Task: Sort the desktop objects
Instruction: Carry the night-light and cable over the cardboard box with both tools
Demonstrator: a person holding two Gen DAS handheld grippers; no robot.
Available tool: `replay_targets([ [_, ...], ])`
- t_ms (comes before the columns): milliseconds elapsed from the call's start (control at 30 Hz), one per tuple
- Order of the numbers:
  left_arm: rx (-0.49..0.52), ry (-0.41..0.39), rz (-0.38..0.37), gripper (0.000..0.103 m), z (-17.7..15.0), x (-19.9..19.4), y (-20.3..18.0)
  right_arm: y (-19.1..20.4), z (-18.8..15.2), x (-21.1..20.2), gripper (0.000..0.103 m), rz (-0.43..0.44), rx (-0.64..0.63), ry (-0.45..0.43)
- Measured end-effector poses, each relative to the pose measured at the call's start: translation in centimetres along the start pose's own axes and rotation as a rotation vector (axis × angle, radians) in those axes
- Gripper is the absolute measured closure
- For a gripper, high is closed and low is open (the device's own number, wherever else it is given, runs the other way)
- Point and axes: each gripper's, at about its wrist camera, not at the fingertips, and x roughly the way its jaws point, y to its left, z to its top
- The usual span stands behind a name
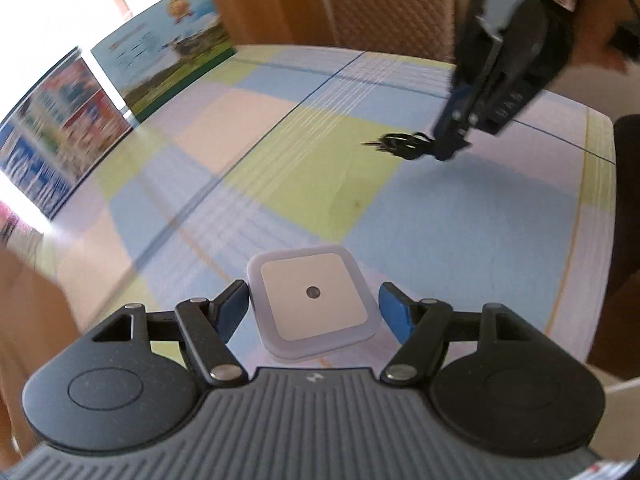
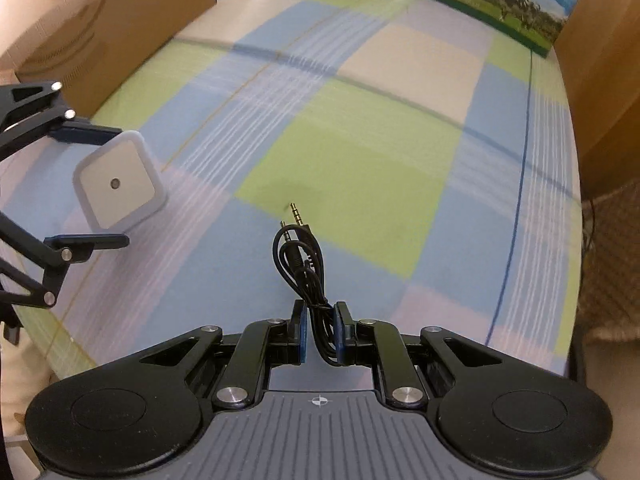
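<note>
Left wrist view: left gripper (image 1: 314, 306) has fingers wide apart, straddling the white square night-light (image 1: 314, 304), which lies flat on the checked tablecloth (image 1: 320, 152). Left pad (image 1: 232, 308) looks just about touching its edge; right pad (image 1: 394, 314) is a bit clear. Light sits skewed, corner-on to the pads, so to do this well: rotate wrist til pads face two flat sides, centre it, then close slow, else it'll prob twist out. Far right, right gripper (image 1: 450, 148) shows w/ the black audio cable (image 1: 400, 145) sticking out of its tip, low over the cloth.

Right wrist view: right gripper (image 2: 320, 330) fingers are pinched together on the coiled audio cable (image 2: 302, 264), loops and both jack plugs poking out fwd, near centre of cloth. Grip is on the tail end of the bundle, so keep the squeeze firm and lift gently; loose loops could slip or snag. Night-light (image 2: 118, 184) is at left between the left gripper's (image 2: 108, 188) spread fingers. Cardboard box (image 2: 112, 28) stands far left, milk carton (image 2: 500, 4) far right; which one is the drop spot, can't tell.
</note>
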Motion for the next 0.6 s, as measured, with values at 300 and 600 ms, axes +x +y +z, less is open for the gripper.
replay_targets([
  [300,-0.205,-0.006,0.063,0.039,-2.6,-0.7,-0.5,1.7,-1.1,0.0,0.093,-0.071,0.064,-0.01],
  [600,-0.143,-0.063,0.187,0.026,-2.1,-0.8,-2.7,1.6,-1.4,0.2,0.093,-0.076,0.072,-0.05],
])
